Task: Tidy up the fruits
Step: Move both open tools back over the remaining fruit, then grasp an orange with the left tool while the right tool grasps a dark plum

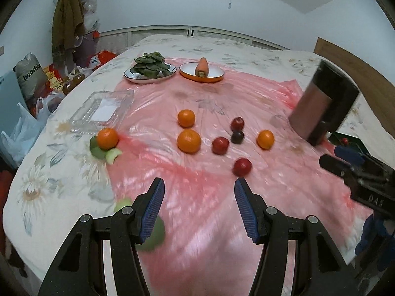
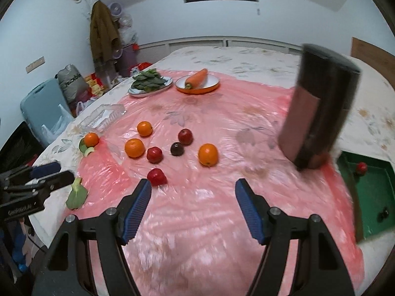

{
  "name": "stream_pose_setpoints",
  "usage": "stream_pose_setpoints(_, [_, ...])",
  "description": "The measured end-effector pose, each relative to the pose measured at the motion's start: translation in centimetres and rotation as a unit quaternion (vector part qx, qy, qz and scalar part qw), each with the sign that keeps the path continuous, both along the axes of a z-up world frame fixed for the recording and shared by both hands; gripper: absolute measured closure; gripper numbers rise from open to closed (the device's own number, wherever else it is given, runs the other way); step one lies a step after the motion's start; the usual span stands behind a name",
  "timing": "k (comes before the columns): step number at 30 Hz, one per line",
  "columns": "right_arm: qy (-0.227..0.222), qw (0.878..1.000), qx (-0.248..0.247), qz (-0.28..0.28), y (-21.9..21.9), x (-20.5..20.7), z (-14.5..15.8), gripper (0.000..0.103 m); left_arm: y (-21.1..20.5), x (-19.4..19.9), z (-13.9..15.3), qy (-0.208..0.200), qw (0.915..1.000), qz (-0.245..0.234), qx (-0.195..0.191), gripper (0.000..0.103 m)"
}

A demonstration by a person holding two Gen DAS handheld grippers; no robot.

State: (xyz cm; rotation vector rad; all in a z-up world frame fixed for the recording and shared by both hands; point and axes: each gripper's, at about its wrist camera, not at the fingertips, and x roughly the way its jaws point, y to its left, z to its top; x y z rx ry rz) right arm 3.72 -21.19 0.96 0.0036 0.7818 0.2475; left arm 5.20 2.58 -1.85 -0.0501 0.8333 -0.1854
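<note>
Evidently little is sorted yet: the left gripper [image 1: 199,192] hangs with its blue ribbed pads spread wide and nothing between them, and the right gripper [image 2: 193,193] is just as wide apart and empty, both low over the glossy pink plastic sheet [image 1: 197,222]. Nearest the tools lies a round red apple-like fruit [image 2: 157,176], smooth and shiny, just ahead of the right gripper's left pad. Beyond it, loosely scattered, sit two more red fruits [image 2: 154,154] [image 2: 185,136], a dark purple plum-like fruit [image 2: 177,148] and three round dimpled oranges [image 2: 208,154] [image 2: 134,147] [image 2: 144,128]; a fourth orange [image 1: 107,138] rests on green leaf scraps at the sheet's left edge. Only one small red fruit [image 2: 362,167] lies in the green tray [image 2: 377,197] at the right, so most of the job seems left. A clear plastic tray [image 1: 103,111] stands without fruit.
</note>
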Motion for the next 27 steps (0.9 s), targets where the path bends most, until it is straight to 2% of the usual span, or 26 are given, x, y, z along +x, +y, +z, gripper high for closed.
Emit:
stream_pose_setpoints(6, [0.012,0.999,0.001,0.031,0.2,5.1,-2.2,0.000,-0.2,5.5,-1.9,0.017,0.9998,0.006,0.006,0.050])
stream_pose_setpoints(11, [0.041,0.998,0.018,0.039,0.1,8.4,-3.5,0.001,-0.7,9.3,-3.3,0.051,0.9985,0.005,0.019,0.050])
stream_pose_setpoints(14, [0.060,0.996,0.035,0.054,0.9,10.2,-3.7,0.017,-1.0,10.8,-3.8,0.066,0.9973,0.001,0.031,0.053])
stream_pose_setpoints(15, [0.068,0.995,0.040,0.060,1.2,10.8,-3.8,0.025,-1.1,11.4,-4.1,0.074,0.9967,-0.003,0.034,0.056])
stream_pose_setpoints(16, [0.074,0.994,0.044,0.065,1.5,11.3,-4.0,0.029,-1.2,11.8,-4.2,0.079,0.9963,-0.006,0.034,0.060])
stream_pose_setpoints(22, [0.109,0.989,0.052,0.082,4.3,14.5,-5.3,0.034,-1.1,13.9,-5.1,0.108,0.9935,-0.023,0.028,0.062])
stream_pose_setpoints(26, [0.129,0.988,0.032,0.075,5.5,16.2,-6.7,0.049,-1.3,14.8,-6.1,0.120,0.9918,-0.036,0.025,0.062])
stream_pose_setpoints(27, [0.131,0.988,0.027,0.075,5.7,16.5,-7.0,0.056,-1.3,15.0,-6.4,0.123,0.9915,-0.036,0.023,0.062])
